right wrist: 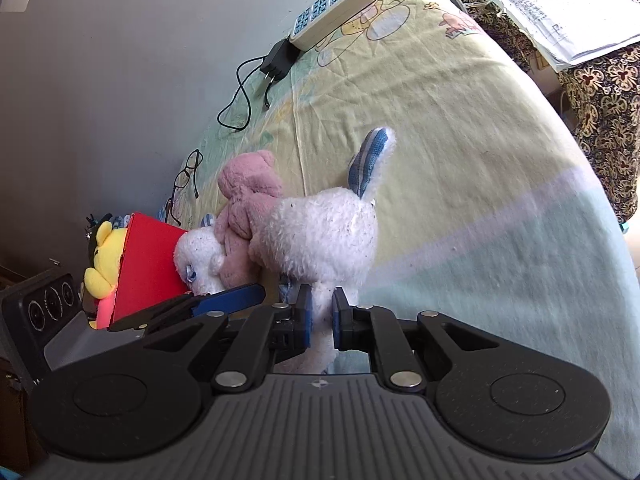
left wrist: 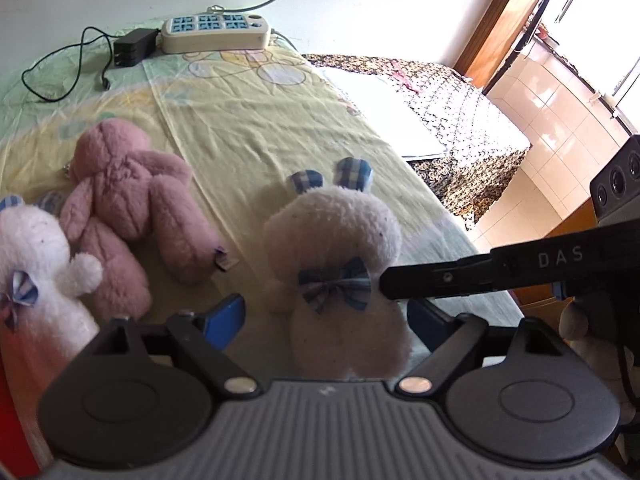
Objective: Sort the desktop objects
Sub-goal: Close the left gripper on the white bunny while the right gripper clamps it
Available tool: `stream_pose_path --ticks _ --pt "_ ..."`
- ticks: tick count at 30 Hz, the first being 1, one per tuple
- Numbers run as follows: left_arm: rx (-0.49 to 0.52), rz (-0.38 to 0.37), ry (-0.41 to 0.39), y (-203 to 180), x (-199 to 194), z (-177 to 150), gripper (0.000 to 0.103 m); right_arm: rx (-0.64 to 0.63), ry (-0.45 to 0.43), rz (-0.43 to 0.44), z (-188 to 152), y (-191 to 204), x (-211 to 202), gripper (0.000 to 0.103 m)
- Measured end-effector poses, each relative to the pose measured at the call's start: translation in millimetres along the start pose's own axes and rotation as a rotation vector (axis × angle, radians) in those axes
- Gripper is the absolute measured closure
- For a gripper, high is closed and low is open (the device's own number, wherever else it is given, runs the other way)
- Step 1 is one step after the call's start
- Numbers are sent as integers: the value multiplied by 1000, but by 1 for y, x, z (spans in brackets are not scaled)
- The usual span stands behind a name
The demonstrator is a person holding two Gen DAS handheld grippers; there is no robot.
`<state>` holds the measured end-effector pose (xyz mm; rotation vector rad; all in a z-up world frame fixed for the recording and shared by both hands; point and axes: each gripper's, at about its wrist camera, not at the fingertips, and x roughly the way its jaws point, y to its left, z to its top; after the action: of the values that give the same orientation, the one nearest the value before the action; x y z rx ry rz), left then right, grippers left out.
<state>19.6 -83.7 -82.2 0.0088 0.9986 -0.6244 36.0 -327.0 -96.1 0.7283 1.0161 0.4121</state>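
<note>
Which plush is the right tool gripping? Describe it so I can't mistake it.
On the yellow cartoon sheet, nearest the front edge, a white bunny with blue plaid ears. The right tool pinches its lower body. Unlike the pink plush and second white plush, it lies apart.

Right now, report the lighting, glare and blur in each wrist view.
Left wrist view: the doorway and tiled floor at upper right are blown out by daylight; the white plush rabbit near the lens looks soft, and the power strip is sharper. Right wrist view: even light, the grey wall is dim, fisheye bends the table edge, and the papers are glary.
</note>
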Motion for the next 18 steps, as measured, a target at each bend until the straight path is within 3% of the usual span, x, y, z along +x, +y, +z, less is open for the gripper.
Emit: stream_pose_path --ticks 4,9,13,15,17,18 --pt "26 -10 0 -11 9 3 16 50 -53 -29 -2 -11 -10 78" --pt "-4 -18 14 -6 20 10 17 85 -99 -35 4 -16 -6 69" --pt "-4 -10 4 -5 24 16 18 97 -112 -17 7 -18 9 43" --pt "-1 11 16 -4 30 17 18 89 -104 12 6 -15 16 42" --pt "-11 20 28 -2 32 15 21 69 -97 34 5 -9 22 48" --pt "-22 18 30 0 31 14 21 57 -93 49 5 -5 24 56"
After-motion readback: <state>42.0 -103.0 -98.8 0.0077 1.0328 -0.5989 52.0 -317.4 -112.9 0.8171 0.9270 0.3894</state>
